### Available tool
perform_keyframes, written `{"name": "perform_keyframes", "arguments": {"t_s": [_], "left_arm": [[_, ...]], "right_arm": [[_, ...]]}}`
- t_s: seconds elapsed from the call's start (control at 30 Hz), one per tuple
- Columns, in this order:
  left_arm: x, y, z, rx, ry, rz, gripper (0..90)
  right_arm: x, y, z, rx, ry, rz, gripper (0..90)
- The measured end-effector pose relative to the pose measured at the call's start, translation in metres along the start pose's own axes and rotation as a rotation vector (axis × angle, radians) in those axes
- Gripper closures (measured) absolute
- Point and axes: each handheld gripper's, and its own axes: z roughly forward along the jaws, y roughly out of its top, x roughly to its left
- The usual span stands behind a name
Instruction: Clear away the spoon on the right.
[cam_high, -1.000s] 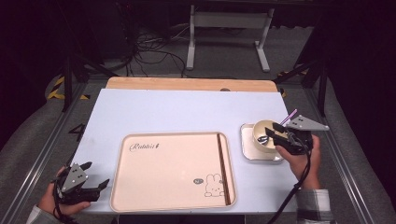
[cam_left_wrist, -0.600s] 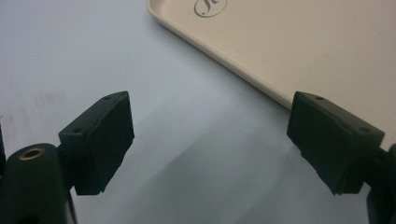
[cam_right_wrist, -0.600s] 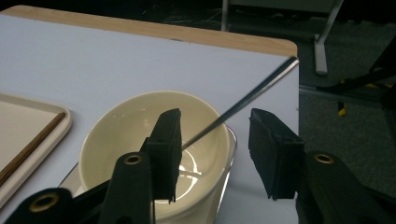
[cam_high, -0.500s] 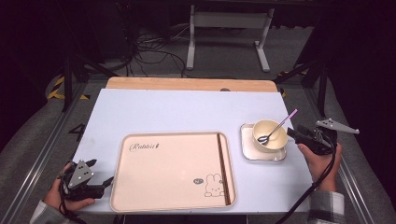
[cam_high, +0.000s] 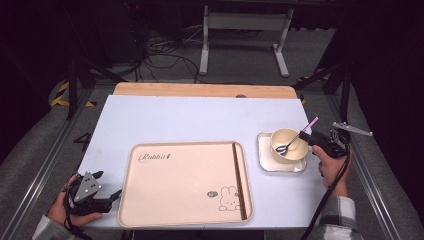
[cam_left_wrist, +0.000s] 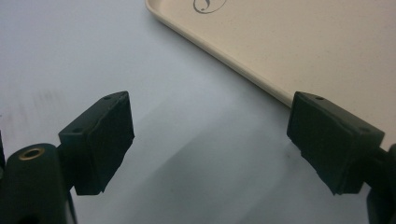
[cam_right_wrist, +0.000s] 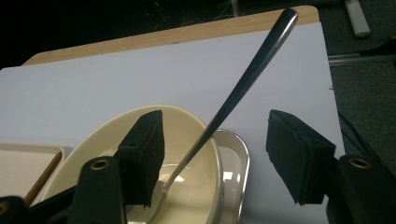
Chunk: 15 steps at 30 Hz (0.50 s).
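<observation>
Spoon (cam_high: 292, 142): leaned in the bowl (cam_high: 289, 145) on a small plate (cam_high: 265, 160), right of centre. Right tool (cam_high: 309, 137): jaws just opened, spread either side of the handle, untouched. Left tool (cam_high: 107, 192): spread, lower left, beside the tray (cam_high: 185, 182).

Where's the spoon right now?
The spoon rests in the cream bowl on the small dish, right of the big tray in the high view, its handle leaning up toward the right tool.

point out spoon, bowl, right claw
spoon (cam_right_wrist: 243, 84), right gripper view, mid handle
bowl (cam_high: 296, 152), high view, near rim
right claw (cam_right_wrist: 215, 154), right gripper view, midway between its tips, open around the spoon handle
</observation>
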Motion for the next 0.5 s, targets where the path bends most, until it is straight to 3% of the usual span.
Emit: {"name": "perform_keyframes", "arguments": {"t_s": [0.13, 0.43, 0.5], "left_arm": [[0.000, -0.001, 0.000, 0.002, 0.000, -0.006, 15.5], [0.002, -0.002, -0.001, 0.001, 0.003, -0.020, 15.5], [0.002, -0.001, 0.000, 0.004, 0.001, -0.020, 15.5]], "right_arm": [[-0.003, 0.000, 0.011, -0.012, 0.043, 0.045, 39.3], [-0.006, -0.001, 0.019, -0.048, 0.076, 0.103, 70.7], [-0.007, -0.002, 0.019, -0.052, 0.080, 0.111, 72.7]]}}
